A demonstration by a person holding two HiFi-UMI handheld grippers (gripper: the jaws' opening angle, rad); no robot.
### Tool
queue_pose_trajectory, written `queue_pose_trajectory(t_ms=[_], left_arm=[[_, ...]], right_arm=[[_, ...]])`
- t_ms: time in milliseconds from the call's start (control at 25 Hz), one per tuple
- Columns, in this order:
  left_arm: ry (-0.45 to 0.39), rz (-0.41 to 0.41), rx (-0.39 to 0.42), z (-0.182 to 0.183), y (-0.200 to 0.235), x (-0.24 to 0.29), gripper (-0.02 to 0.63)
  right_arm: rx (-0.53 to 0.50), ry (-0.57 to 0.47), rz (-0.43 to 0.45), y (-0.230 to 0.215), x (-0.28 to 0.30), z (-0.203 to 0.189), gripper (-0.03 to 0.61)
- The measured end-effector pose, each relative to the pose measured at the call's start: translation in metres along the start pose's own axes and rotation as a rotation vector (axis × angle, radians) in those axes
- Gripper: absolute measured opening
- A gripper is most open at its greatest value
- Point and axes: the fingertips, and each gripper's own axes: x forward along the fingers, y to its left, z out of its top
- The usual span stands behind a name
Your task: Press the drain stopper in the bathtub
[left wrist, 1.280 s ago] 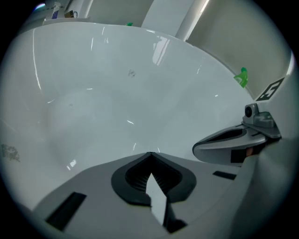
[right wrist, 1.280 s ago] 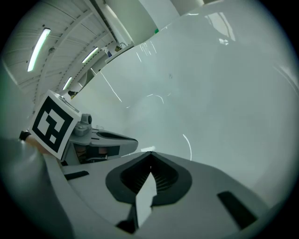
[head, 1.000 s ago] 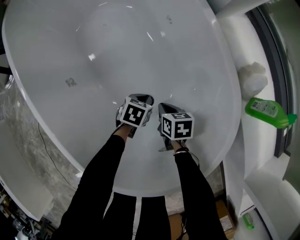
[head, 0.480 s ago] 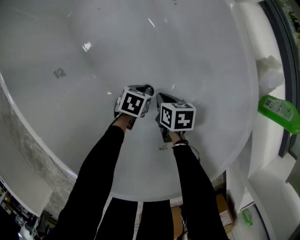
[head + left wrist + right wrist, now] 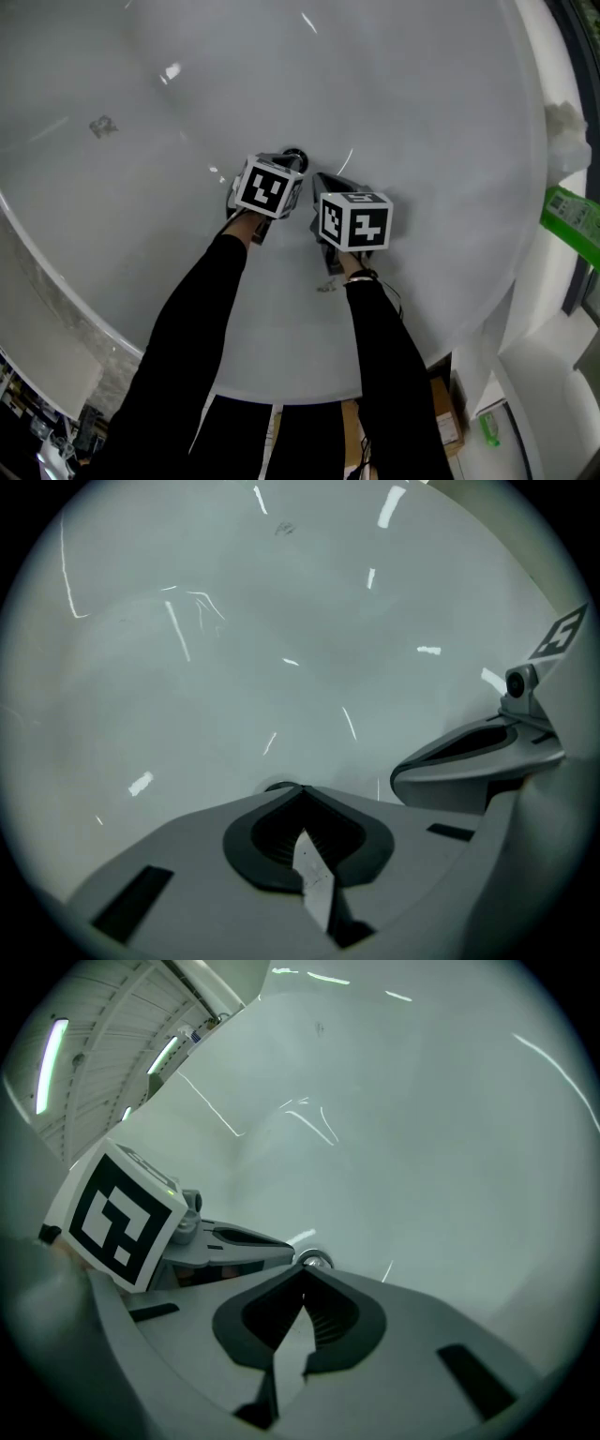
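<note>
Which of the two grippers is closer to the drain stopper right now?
The left gripper: in the head view its tip overlaps the drain stopper, while the right gripper sits slightly apart, beside it.

Left gripper [image 5: 279,167] and right gripper [image 5: 326,186] sit near drain stopper [image 5: 294,153].

Head view steeply above bathtub [image 5: 422,141], claw views close, sharing drain stopper [image 5: 314,1260]

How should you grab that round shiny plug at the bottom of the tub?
Probably not by grabbing. The drain stopper is a low round cap lying flat on the bathtub floor, with little edge to pinch. Better come straight down on its top middle with the shut left gripper, whose tip is beside it.
</note>
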Motion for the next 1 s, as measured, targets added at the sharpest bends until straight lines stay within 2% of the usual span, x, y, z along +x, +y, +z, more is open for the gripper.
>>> queue_pose_trajectory(t_ms=[320, 560, 760, 1000], left_arm=[[0.009, 0.004, -0.024, -0.009, 0.003, 0.017, 0.000], [0.014, 0.028, -0.003, -0.013, 0.011, 0.025, 0.000], [0.019, 0.007, -0.033, -0.015, 0.009, 0.031, 0.000], [0.027, 0.016, -0.034, -0.017, 0.012, 0.040, 0.000]], right_arm=[[0.023, 0.014, 0.012, -0.005, 0.011, -0.009, -0.007], [0.016, 0.026, 0.001, -0.005, 0.013, -0.007, -0.007], [0.002, 0.037, -0.005, -0.005, 0.015, -0.009, -0.006], [0.005, 0.050, 0.014, -0.004, 0.022, -0.017, -0.007]])
